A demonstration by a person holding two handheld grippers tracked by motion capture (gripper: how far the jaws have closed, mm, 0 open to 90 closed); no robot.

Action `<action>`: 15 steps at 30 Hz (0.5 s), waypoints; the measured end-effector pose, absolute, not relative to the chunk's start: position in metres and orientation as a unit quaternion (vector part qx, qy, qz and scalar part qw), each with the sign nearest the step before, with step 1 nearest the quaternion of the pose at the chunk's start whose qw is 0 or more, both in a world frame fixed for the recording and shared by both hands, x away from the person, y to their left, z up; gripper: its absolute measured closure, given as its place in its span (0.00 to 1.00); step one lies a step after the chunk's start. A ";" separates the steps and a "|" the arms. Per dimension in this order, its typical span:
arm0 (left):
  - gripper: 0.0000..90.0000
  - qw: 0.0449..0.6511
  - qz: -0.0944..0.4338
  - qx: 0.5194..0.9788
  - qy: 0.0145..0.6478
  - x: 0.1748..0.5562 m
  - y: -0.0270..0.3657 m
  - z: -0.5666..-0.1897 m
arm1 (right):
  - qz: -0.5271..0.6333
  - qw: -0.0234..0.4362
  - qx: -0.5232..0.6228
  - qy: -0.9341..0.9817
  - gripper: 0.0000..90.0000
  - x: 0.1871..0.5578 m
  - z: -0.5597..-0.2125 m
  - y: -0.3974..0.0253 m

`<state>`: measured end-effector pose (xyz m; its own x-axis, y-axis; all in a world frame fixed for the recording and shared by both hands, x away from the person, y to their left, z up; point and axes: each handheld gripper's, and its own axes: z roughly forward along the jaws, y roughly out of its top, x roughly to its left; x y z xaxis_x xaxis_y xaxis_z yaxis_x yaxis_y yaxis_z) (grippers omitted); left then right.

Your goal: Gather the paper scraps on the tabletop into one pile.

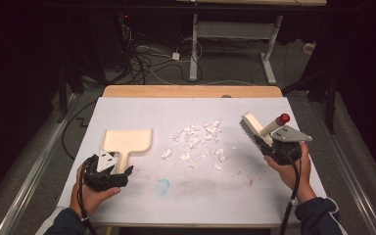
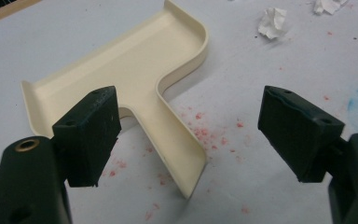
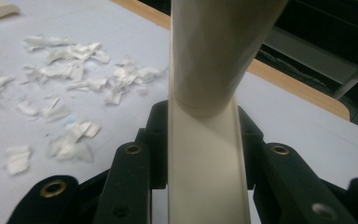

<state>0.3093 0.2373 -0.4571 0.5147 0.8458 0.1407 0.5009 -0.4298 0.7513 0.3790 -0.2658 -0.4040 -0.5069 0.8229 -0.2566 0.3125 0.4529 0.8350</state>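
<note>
High view gives us the whole layout: the cream dustpan (image 1: 127,142) lies flat on the white surface (image 1: 196,196), paper scraps (image 1: 198,139) are scattered mid-surface, and the brush (image 1: 257,131) is lifted at the right. In the left gripper view we see what that misses: the left gripper (image 2: 200,135) spread wide, its jaws either side of the dustpan's handle, touching nothing. In the right gripper view, the right gripper (image 3: 200,154) is clamped on the brush's cream handle.
</note>
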 end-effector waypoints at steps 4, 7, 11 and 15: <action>0.23 0.330 0.257 0.808 0.414 0.309 0.236 -0.458 | 0.353 0.346 0.368 0.788 0.75 0.408 -0.408 -0.256; 0.23 0.337 0.251 0.808 0.413 0.307 0.234 -0.457 | 0.327 0.364 0.373 0.789 0.75 0.434 -0.414 -0.246; 0.23 0.332 0.257 0.816 0.398 0.305 0.230 -0.457 | 0.294 0.374 0.386 0.790 0.75 0.459 -0.418 -0.236; 0.22 0.343 0.254 0.813 0.396 0.303 0.231 -0.454 | 0.269 0.374 0.410 0.787 0.75 0.491 -0.422 -0.220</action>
<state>0.3032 0.2314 -0.4544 0.5576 0.8180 0.1416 0.4699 -0.4516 0.7585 0.4911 -0.2205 -0.4219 -0.3839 0.8464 -0.3692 0.4435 0.5197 0.7302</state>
